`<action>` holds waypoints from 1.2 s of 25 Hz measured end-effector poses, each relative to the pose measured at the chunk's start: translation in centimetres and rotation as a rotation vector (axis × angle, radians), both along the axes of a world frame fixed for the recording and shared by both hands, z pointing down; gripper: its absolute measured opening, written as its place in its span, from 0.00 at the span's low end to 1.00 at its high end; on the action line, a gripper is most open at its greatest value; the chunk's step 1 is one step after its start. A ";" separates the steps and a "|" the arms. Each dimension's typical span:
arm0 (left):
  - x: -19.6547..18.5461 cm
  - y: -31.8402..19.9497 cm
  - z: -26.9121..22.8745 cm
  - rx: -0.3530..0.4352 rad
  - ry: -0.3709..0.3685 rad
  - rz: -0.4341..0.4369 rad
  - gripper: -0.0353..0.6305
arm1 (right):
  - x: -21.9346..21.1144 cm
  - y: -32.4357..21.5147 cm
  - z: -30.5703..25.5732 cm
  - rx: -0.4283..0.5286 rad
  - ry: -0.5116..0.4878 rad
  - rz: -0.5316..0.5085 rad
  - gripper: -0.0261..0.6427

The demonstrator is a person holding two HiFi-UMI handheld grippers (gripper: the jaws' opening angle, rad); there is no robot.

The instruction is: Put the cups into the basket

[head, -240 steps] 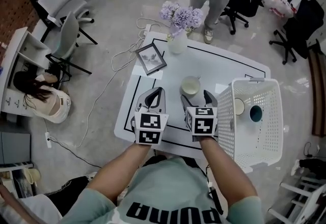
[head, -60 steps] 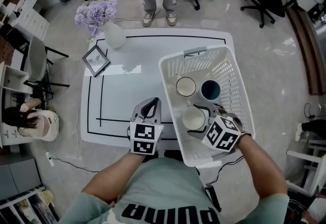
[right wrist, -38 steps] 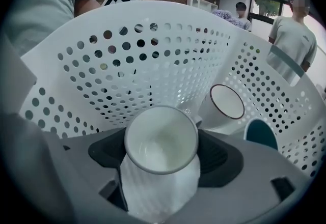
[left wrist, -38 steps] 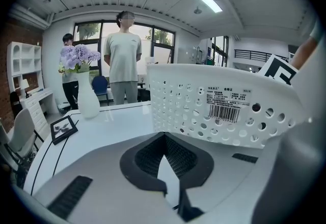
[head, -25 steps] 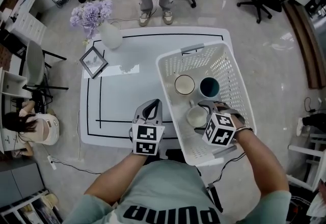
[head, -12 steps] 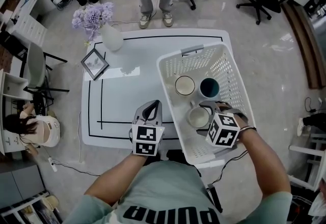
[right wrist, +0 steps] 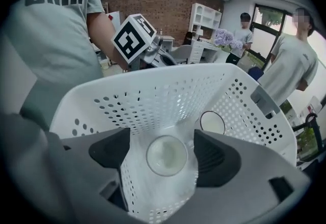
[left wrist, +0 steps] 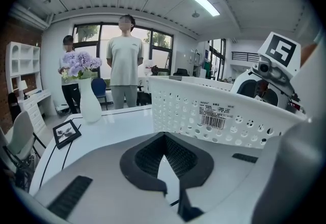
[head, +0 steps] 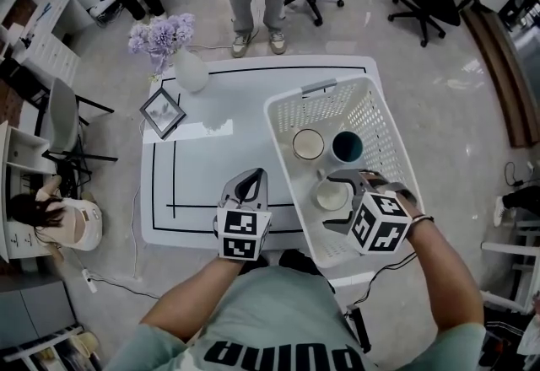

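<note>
I read the right gripper (head: pixel 344 190) as released: its jaws stand wide apart above the basket (head: pixel 282 126), and the white cup (right wrist: pixel 166 155) shows between them, lower down, with neither pad touching it. All three cups stand upright on the basket floor: the white cup nearest me, the cream cup (head: pixel 308 144) and the teal cup (head: pixel 347 147) side by side beyond it. The left gripper (left wrist: pixel 165 163) is clenched on nothing and hovers over the near edge of the table (head: pixel 211 167); the basket's perforated wall, with a barcode label (left wrist: pixel 216 116), stands between it and the cups. On the far left of the table are a vase (head: pixel 191 72) of purple flowers and a tilted frame (head: pixel 163 112). The tabletop is white with a black outline. Beyond it: grey floor, office chairs, people standing
</note>
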State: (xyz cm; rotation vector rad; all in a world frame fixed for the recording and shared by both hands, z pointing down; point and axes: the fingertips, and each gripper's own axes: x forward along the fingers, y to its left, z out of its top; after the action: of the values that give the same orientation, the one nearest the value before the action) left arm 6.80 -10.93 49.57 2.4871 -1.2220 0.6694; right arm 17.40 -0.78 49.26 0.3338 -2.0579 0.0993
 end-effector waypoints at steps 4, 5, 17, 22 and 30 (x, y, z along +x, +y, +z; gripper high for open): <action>-0.5 0.4 -1.0 0.007 0.009 0.007 0.06 | -1.2 -0.4 -2.4 0.028 -0.052 0.057 0.63; -0.6 0.4 -1.3 0.011 0.009 0.011 0.06 | -1.5 -0.5 -2.9 0.035 -0.063 0.070 0.63; -2.0 0.9 -5.3 0.044 0.064 0.035 0.06 | -3.0 -2.7 -9.5 0.152 -0.229 0.476 0.15; -3.0 1.1 -6.2 0.050 0.071 0.036 0.06 | -3.0 -3.1 -10.3 0.194 -0.268 0.656 0.11; -4.1 1.9 -8.5 0.061 0.124 0.041 0.06 | -4.1 -3.8 -11.9 0.271 -0.325 0.859 0.08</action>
State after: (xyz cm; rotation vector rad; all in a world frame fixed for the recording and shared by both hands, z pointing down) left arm 2.71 -9.02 41.03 2.5675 -1.1654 0.4871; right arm 13.30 -4.57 37.36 1.4326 -2.1024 0.4157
